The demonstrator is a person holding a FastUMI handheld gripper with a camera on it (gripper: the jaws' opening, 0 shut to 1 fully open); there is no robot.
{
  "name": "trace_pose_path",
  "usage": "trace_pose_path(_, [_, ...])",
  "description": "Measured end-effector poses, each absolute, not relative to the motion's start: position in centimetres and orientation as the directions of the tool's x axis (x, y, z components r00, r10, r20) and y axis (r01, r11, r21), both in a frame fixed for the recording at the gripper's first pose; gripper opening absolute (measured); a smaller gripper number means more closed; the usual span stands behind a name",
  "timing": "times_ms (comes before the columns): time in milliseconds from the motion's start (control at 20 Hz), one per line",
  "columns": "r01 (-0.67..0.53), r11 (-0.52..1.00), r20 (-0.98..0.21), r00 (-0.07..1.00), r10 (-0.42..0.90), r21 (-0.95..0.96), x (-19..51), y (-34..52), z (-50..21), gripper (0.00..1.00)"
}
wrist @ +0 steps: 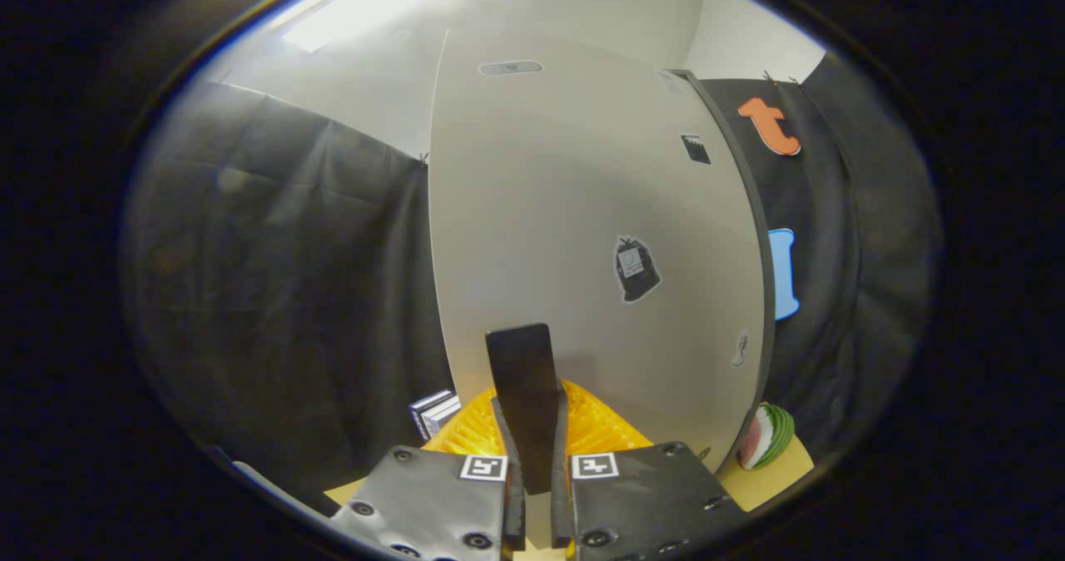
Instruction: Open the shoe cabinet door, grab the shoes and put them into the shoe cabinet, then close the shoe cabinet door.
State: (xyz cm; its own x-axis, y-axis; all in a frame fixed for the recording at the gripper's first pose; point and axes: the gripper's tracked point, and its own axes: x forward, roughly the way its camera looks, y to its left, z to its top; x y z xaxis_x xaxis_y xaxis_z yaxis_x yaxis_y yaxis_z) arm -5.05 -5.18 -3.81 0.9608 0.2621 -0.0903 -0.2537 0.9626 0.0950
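Gripper view. My gripper, at the lower centre of the frame, has both fingers pressed in on a dark flat slab that stands up from between them. The shoe cabinet door, a pale panel with a dark edge down its right side, fills the centre just beyond the slab. I cannot tell whether the slab touches the door or is fixed to it.

Step in hand, as I judge it: working the door, with the slab probably serving as its pull. Whether this is the opening or the closing cannot be told, since the cabinet's inside is hidden. The next move calls for keeping the pinch firm and following the door's arc rather than a straight line.

Count:
- one door
- one slab
- one orange ribbed thing under the fingers, possibly a shoe, though I cannot be sure
- three dark stickers on the door
- one small stack of boxes at lower left
- one green-and-pink object at lower right, on the tan tabletop
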Motion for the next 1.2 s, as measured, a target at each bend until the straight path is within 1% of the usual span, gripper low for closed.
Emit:
trace_pose_path(350, [-0.273,0.958,-0.080,0.957,0.280,0.087,-7.6,-8.5,-3.0,0.13])
trace_pose_path(600, [-0.257,0.963,-0.066,0.963,0.262,0.076,-9.9,-11.7,-2.4,0.13])
trace_pose_path(900, [-0.214,0.974,-0.051,0.975,0.218,0.080,-12.3,-16.0,-1.7,0.13])
trace_pose_path(1200, [-0.110,0.991,-0.035,0.993,0.113,0.074,-14.2,-21.3,-1.2,0.12])
